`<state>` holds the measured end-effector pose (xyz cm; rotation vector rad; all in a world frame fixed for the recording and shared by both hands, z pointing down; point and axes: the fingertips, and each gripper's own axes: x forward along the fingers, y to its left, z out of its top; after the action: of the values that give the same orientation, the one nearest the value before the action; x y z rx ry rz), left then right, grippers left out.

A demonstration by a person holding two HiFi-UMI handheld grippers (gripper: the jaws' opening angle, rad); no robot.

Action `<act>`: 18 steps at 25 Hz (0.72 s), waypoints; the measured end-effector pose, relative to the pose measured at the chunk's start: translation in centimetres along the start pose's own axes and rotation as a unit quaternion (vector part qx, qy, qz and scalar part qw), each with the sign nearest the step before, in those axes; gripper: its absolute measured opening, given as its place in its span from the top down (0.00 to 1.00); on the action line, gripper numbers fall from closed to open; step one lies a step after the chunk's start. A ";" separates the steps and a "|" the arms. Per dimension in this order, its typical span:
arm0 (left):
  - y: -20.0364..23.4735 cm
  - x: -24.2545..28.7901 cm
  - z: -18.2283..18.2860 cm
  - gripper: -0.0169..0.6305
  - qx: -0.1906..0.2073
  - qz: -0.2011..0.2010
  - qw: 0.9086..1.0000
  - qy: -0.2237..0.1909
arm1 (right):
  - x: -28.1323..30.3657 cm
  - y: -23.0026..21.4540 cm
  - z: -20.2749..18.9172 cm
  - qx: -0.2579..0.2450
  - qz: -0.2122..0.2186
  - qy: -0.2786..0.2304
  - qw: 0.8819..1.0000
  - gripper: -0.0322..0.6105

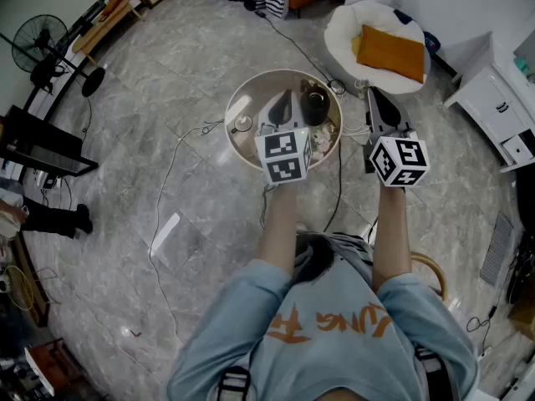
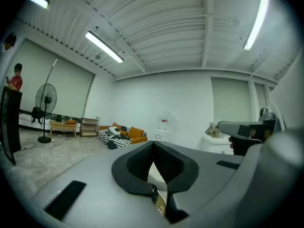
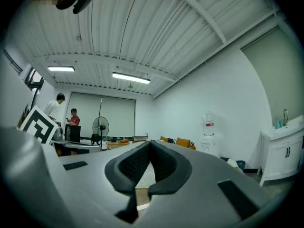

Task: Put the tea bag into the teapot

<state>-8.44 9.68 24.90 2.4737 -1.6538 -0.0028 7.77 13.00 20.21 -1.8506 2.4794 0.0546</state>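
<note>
A dark teapot (image 1: 314,106) stands on the round glass-topped table (image 1: 242,98), with a small cup (image 1: 242,124) to its left. Small pale items (image 1: 322,138) lie near the table's front right; I cannot pick out the tea bag among them. My left gripper (image 1: 283,98) is held high over the table, its jaws closed tip to tip with nothing in them. My right gripper (image 1: 373,94) hangs just right of the table, also shut and empty. Both gripper views look level across the room, over the closed left gripper (image 2: 152,145) and the closed right gripper (image 3: 150,143).
A white beanbag with an orange cushion (image 1: 386,50) sits behind the table, and a white cabinet (image 1: 500,98) stands at the right. Cables (image 1: 338,182) trail over the marble floor. A standing fan (image 1: 40,44) is far left. Two people (image 3: 64,112) stand at a desk.
</note>
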 end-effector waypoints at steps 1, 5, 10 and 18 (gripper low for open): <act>-0.1 0.0 -0.1 0.94 -0.004 0.001 1.000 0.000 | 0.0 -0.1 0.0 0.002 0.002 0.000 1.000 0.93; -0.4 0.6 -0.7 0.94 -0.010 0.002 1.000 0.002 | 0.0 -1.6 -0.5 0.027 -0.007 0.002 1.000 0.93; 1.2 1.5 -2.5 0.94 -0.034 0.007 0.999 0.022 | 0.3 -3.4 -2.4 0.037 -0.043 0.029 0.998 0.93; 3.9 3.1 -5.1 0.94 -0.080 0.020 0.996 0.038 | 0.4 -5.0 -4.5 0.015 -0.067 0.073 0.995 0.93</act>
<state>-10.34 6.04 30.79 2.2938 -1.6062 -0.0325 12.37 11.00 24.69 -2.0745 2.4230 -0.1273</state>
